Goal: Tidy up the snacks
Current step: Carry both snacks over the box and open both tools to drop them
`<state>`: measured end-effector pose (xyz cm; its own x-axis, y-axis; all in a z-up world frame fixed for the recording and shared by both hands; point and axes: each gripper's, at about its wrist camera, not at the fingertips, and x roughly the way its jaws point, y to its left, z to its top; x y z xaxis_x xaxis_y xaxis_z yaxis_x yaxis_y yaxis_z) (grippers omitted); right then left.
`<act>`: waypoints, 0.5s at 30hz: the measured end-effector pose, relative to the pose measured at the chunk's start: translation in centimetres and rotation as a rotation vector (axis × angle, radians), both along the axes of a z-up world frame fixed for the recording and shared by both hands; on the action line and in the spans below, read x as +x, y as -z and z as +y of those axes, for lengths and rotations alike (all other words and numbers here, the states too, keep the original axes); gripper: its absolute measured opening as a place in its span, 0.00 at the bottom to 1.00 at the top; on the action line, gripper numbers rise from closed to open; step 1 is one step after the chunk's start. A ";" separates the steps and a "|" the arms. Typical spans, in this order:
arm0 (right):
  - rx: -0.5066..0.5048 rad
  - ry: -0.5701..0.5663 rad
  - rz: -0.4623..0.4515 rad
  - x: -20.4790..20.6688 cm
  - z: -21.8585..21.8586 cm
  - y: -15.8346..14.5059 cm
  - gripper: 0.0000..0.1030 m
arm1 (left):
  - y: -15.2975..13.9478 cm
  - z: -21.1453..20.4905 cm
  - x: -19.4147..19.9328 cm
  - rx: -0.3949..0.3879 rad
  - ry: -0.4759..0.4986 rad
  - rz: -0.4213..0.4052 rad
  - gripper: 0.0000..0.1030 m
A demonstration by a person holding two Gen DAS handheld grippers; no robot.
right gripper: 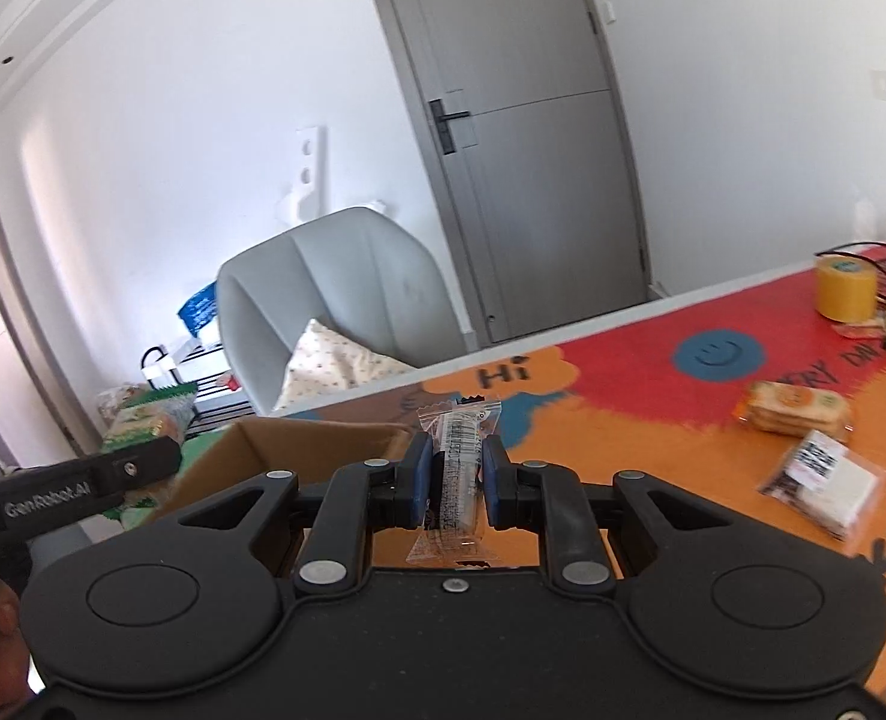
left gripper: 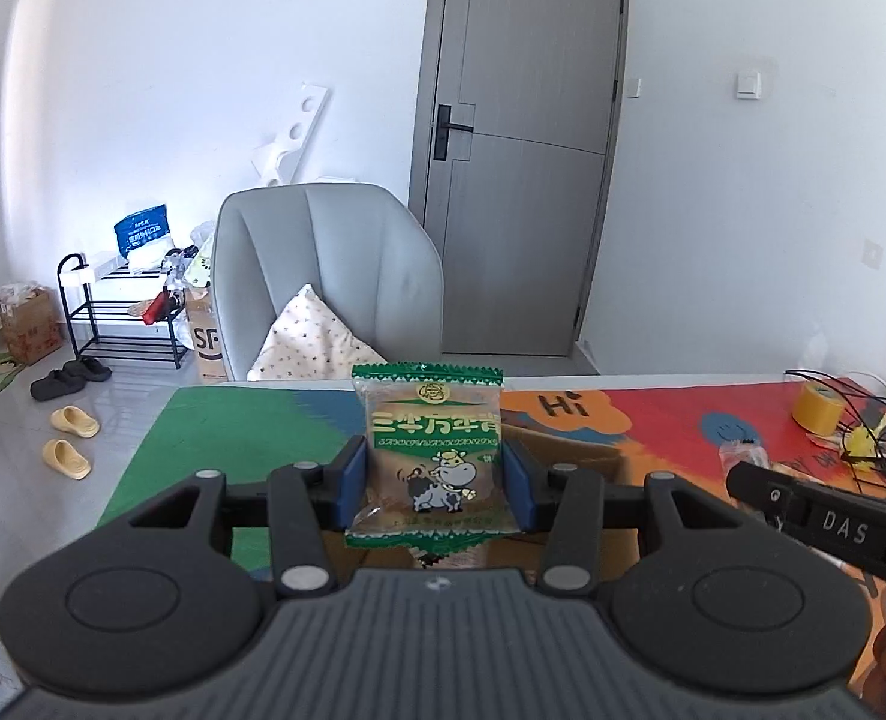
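The table point(right gripper: 652, 396) wears a loud mat of orange, red, blue and green, with "Hi" printed on an orange cloud near its far edge and a blue smiley face at about one o'clock from the right claw. An open cardboard box point(right gripper: 299, 444) sits on it at eleven o'clock from that claw, directly beyond the left one.

The left gripper point(left gripper: 435, 474) clamps a green and brown snack packet point(left gripper: 434, 450) upright between its blue pads, lifted above the box; a cartoon cow and Chinese lettering cover the front. "GenRobot.AI" reads along this gripper's side in the right view.

The right gripper point(right gripper: 456, 471), marked "DAS" in the left view, is closed tight on a narrow clear-wrapped snack point(right gripper: 457, 480) with a barcode strip, held on edge over the mat.

At two o'clock lie a pack of biscuits point(right gripper: 793, 417) and, nearer, a clear packet with a barcode label point(right gripper: 820, 480). A yellow tape roll point(right gripper: 846, 288) stands farther off.
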<state>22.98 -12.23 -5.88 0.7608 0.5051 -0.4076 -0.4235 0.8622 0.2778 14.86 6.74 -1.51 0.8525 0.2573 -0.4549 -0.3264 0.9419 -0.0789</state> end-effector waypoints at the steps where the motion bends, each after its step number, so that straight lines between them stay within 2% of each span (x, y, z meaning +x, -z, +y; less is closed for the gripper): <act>1: 0.000 -0.008 -0.002 0.0 0.4 -0.2 0.19 | 0.0 0.4 0.2 -0.006 -0.002 0.003 0.45; 10: -0.011 -0.069 -0.015 0.4 3.9 -1.5 0.19 | 0.2 2.6 0.9 -0.048 0.004 0.019 0.45; 15: -0.020 -0.100 -0.007 0.5 5.5 -1.7 0.19 | 0.1 3.3 0.7 -0.057 0.012 0.010 0.52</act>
<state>23.45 -6.70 -4.20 0.7100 0.5700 -0.4134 -0.5093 0.8212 0.2576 15.56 10.00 -1.61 0.8508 0.2202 -0.4772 -0.3159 0.9399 -0.1294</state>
